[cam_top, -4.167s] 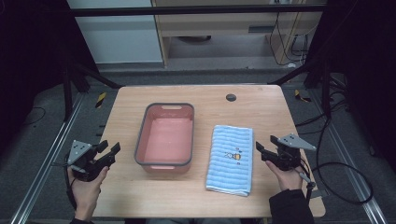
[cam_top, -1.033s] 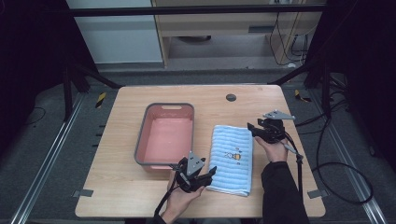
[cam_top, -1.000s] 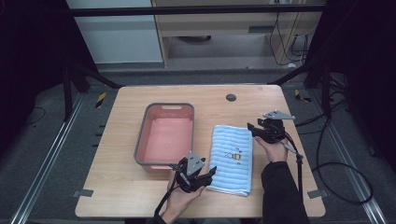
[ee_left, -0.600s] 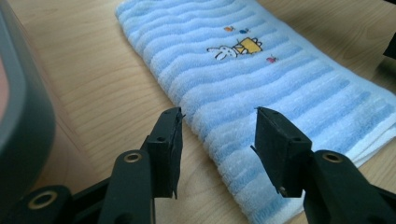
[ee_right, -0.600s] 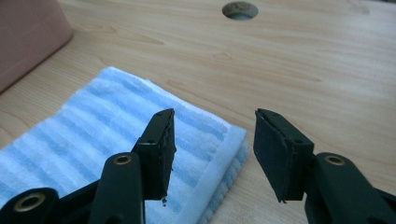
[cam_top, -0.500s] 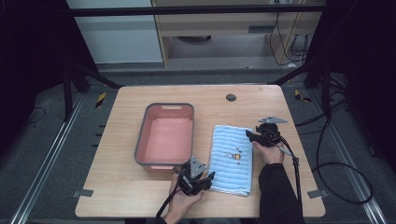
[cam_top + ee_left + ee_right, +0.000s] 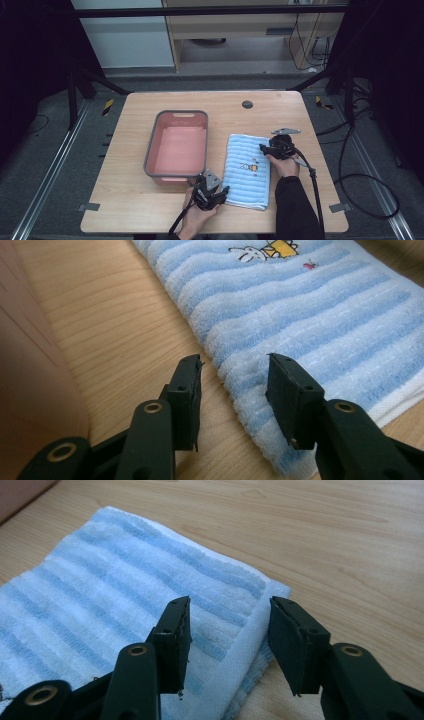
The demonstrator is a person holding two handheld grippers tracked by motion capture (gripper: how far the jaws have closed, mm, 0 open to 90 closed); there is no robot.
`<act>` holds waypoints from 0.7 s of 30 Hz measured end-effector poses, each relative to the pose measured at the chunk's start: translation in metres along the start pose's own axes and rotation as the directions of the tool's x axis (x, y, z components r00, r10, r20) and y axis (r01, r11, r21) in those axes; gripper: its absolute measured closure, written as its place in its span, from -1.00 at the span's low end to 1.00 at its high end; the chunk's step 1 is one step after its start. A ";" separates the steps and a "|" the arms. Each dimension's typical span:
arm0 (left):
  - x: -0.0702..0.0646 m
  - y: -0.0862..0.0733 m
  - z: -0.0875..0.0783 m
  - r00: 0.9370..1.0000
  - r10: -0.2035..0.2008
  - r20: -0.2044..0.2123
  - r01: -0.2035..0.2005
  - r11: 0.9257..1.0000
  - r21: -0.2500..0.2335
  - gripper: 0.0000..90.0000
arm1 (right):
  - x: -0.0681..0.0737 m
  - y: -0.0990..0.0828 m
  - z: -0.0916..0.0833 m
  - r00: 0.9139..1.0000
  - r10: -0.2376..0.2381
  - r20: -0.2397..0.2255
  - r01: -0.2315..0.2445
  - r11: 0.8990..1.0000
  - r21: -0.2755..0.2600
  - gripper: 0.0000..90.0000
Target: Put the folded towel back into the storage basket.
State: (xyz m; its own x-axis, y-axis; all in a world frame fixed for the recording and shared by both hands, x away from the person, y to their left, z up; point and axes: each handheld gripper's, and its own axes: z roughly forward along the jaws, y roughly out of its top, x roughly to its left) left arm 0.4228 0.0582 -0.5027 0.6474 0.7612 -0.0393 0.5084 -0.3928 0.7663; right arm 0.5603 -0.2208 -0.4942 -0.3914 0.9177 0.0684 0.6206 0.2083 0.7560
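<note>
Black jaws (brass-ringed pivots), dark sleeve [image 7: 295,205]

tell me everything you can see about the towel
The towel is terry cloth with light blue and white stripes, a small cartoon print near its middle and a white hem. It lies flat, folded, on the wooden table, right of the pink bin. The left tool straddles its near left edge, open; the right tool straddles its far right edge, open.

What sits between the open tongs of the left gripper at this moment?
In the left gripper view, the left gripper has its tongs open astride the long edge of the blue striped towel: the towel's edge and a strip of bare wooden table lie between them.
</note>
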 end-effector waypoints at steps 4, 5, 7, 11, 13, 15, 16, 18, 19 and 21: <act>-0.001 0.001 0.002 1.000 -0.007 -0.002 0.007 1.000 0.015 0.27 | -0.003 -0.003 0.001 1.000 0.014 -0.002 -0.014 1.000 0.016 0.16; -0.001 0.001 0.002 1.000 -0.009 -0.005 0.009 1.000 0.018 0.27 | -0.003 -0.004 0.001 1.000 0.018 -0.009 -0.018 1.000 0.016 0.17; -0.002 0.002 0.002 1.000 -0.023 0.000 0.023 0.999 0.024 0.34 | -0.003 -0.006 0.003 1.000 0.028 -0.013 -0.027 0.999 0.016 0.18; -0.001 0.002 0.003 0.999 -0.043 0.015 0.042 0.999 0.027 0.44 | -0.003 -0.006 0.003 1.000 0.021 -0.004 -0.021 1.000 0.014 0.24; -0.002 0.002 0.003 0.998 -0.052 0.021 0.051 0.998 0.031 0.50 | -0.002 -0.007 0.003 1.000 0.025 -0.003 -0.024 1.000 0.015 0.33; -0.004 0.003 0.003 0.998 -0.062 0.025 0.061 0.998 0.034 0.67 | -0.001 -0.007 0.003 1.000 0.028 -0.008 -0.028 0.999 0.020 0.55; -0.005 0.003 0.003 0.998 -0.066 0.026 0.065 0.997 0.035 0.70 | 0.000 -0.007 0.003 0.999 0.033 -0.015 -0.033 0.999 0.022 0.64; -0.007 0.004 0.003 0.998 -0.066 0.024 0.065 0.997 0.036 0.75 | 0.000 -0.007 0.003 0.999 0.041 -0.024 -0.041 0.999 0.025 0.71; -0.006 0.004 0.003 0.998 -0.067 0.022 0.066 0.997 0.035 0.81 | 0.001 -0.007 0.003 0.998 0.051 -0.034 -0.050 0.998 0.027 0.78; -0.006 0.004 0.003 0.996 -0.079 0.028 0.078 0.996 0.032 0.87 | 0.000 -0.007 0.003 0.997 0.058 -0.044 -0.057 0.998 0.024 0.82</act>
State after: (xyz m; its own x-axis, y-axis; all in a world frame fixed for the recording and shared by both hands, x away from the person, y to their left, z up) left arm 0.4225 0.0506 -0.5018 0.6206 0.7752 -0.1178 0.5753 -0.3480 0.7403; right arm 0.5579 -0.2213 -0.5009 -0.3843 0.9124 0.1406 0.6579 0.1639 0.7351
